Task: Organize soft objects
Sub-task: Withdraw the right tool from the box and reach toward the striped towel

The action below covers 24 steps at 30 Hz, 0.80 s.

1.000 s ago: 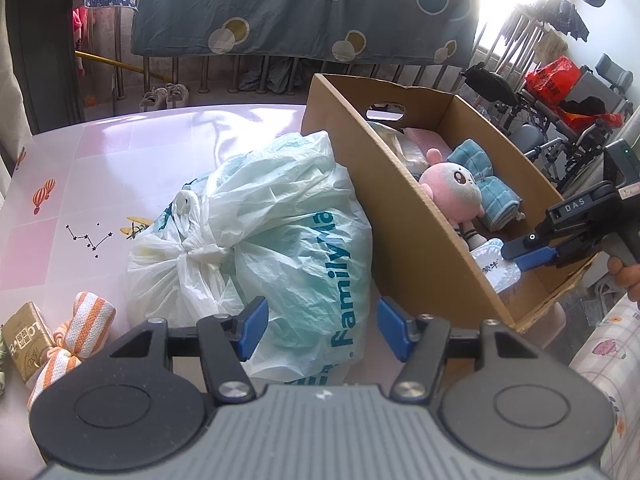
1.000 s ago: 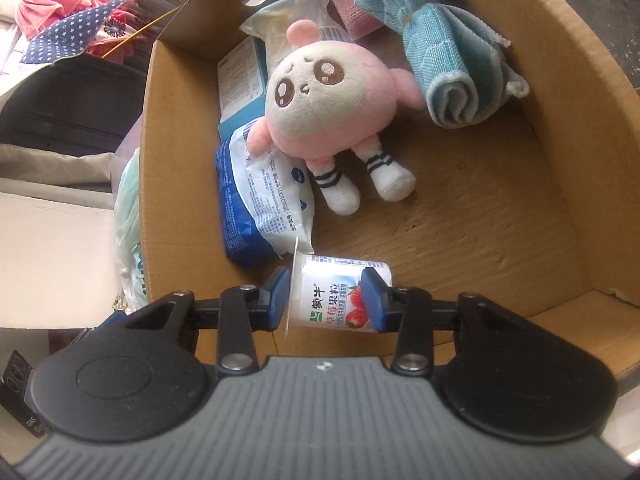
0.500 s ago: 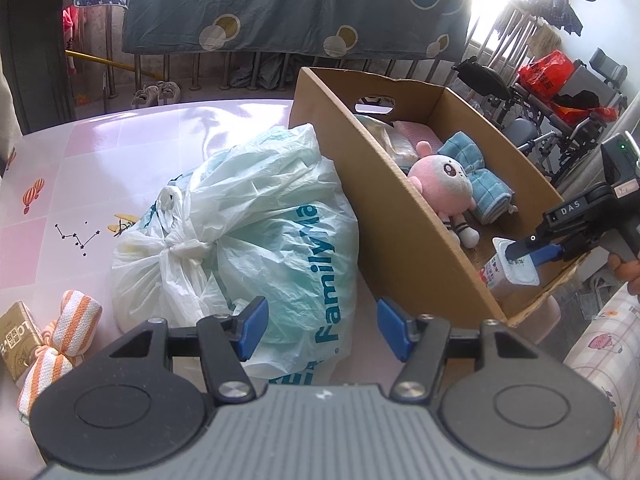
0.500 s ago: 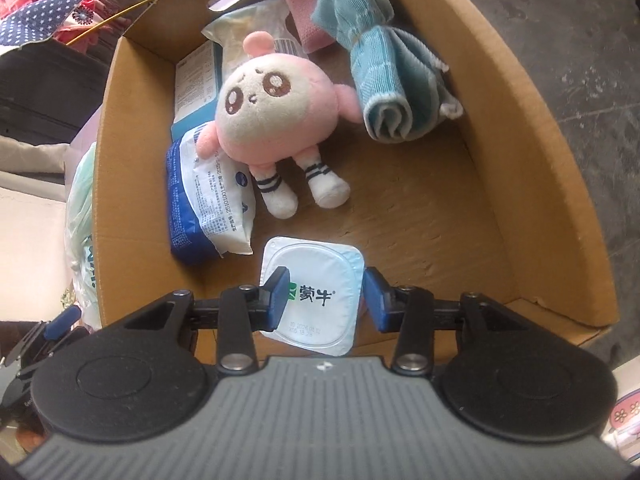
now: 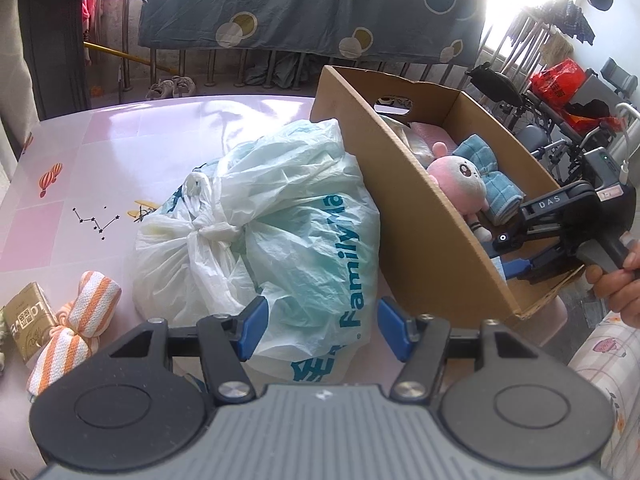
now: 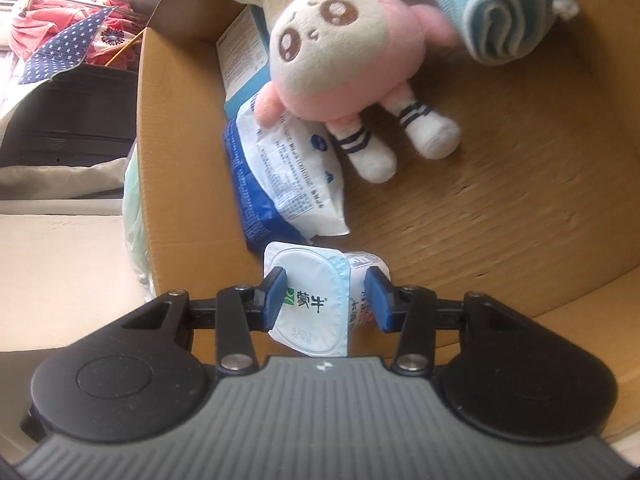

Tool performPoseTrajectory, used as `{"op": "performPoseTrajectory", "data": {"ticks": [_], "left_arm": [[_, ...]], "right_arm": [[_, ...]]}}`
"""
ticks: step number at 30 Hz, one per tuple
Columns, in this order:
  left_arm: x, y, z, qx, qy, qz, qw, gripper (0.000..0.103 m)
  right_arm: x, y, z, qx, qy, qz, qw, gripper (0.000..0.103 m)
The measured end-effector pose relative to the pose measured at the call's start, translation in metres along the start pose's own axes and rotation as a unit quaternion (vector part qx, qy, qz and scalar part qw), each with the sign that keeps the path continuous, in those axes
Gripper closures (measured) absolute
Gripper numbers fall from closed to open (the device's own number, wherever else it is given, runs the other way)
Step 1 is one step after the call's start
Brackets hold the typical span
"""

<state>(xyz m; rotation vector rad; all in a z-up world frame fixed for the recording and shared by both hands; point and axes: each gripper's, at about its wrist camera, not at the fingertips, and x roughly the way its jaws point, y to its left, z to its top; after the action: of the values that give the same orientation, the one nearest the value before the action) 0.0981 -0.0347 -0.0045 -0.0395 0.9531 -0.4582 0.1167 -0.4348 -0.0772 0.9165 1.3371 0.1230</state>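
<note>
A yogurt cup point(image 6: 320, 300) was held low inside the cardboard box point(image 6: 500, 216) between the blue pads of the right hand-held gripper point(image 6: 326, 300), whose jaws were closing on it. Just beyond it lay a blue-and-white packet point(image 6: 288, 176), a pink plush doll point(image 6: 340, 64) and a rolled blue towel point(image 6: 500, 12). The left hand-held gripper point(image 5: 320, 328) was kept open and empty over a knotted plastic bag point(image 5: 260, 232) on the pink desk point(image 5: 120, 152).
</note>
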Motion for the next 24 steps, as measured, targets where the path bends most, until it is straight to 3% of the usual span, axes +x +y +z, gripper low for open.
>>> {"op": "performPoseTrajectory", "data": {"ticks": [8, 13, 17, 21, 24], "left_arm": [[-0.029, 0.031, -0.025, -0.016, -0.018, 0.047, 0.9986, 0.039], [-0.059, 0.053, -0.043, -0.011, -0.046, 0.114, 0.9923, 0.037], [-0.081, 0.071, -0.055, -0.005, -0.067, 0.183, 0.9808, 0.036], [-0.087, 0.09, -0.066, -0.018, -0.075, 0.205, 0.9758, 0.036], [-0.084, 0.093, -0.072, -0.008, -0.076, 0.215, 0.9735, 0.036]], "right_arm": [[0.001, 0.017, -0.01, -0.02, -0.028, 0.004, 0.999, 0.056], [-0.038, 0.042, -0.018, -0.078, -0.106, -0.032, 0.991, 0.045], [-0.065, 0.081, -0.029, -0.141, -0.15, -0.012, 0.979, 0.044], [-0.059, 0.13, -0.041, -0.2, -0.136, 0.039, 0.97, 0.042], [-0.024, 0.172, -0.056, -0.233, -0.085, 0.083, 0.965, 0.042]]}}
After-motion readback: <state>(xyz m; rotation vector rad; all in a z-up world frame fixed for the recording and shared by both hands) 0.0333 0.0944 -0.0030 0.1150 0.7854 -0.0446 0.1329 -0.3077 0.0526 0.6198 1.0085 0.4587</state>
